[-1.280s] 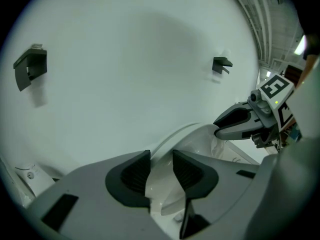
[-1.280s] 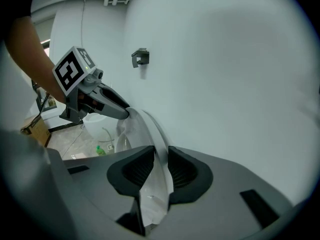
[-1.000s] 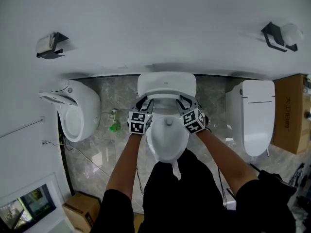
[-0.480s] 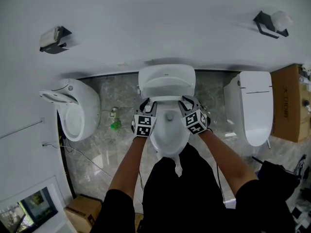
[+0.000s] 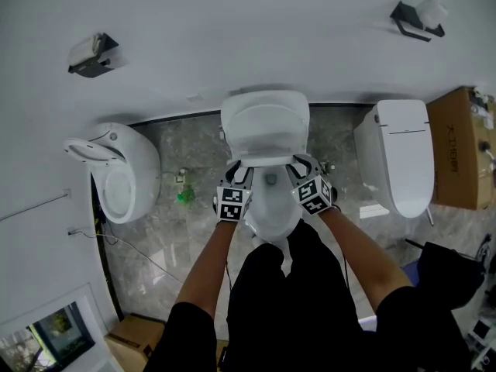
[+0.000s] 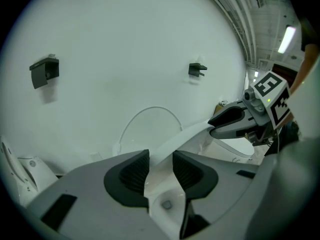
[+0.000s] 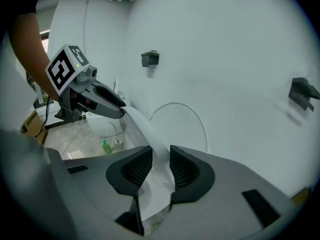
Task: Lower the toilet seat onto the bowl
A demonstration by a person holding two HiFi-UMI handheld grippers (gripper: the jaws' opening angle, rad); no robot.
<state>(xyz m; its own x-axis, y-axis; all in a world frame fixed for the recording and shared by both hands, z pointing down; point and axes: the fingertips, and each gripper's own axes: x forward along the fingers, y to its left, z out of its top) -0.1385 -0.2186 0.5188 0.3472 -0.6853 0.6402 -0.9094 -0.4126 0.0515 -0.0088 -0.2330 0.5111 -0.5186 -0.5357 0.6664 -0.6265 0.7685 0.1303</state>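
Note:
The white toilet seat (image 5: pixel 265 130) stands tilted out from the upright lid over the bowl (image 5: pixel 271 208). My left gripper (image 5: pixel 237 167) holds the seat's front rim on the left and my right gripper (image 5: pixel 297 163) holds it on the right. In the left gripper view the seat rim (image 6: pixel 172 141) runs between the ribbed pads (image 6: pixel 134 173) across to the right gripper (image 6: pixel 227 124). In the right gripper view the rim (image 7: pixel 150 134) fills the gap between the pads (image 7: pixel 186 170). Those jaws have just been opening a little, with the seat still between them.
A second toilet with its lid down (image 5: pixel 399 153) stands to the right, beside a cardboard box (image 5: pixel 461 149). A third toilet (image 5: pixel 116 177) is at the left. A green bottle (image 5: pixel 184 198) lies on the floor. Paper holders (image 5: pixel 91 56) (image 5: pixel 415 14) hang on the wall.
Both grippers have drawn the seat's front edge away from the wall towards me. The seat now leans further out from the upright lid.

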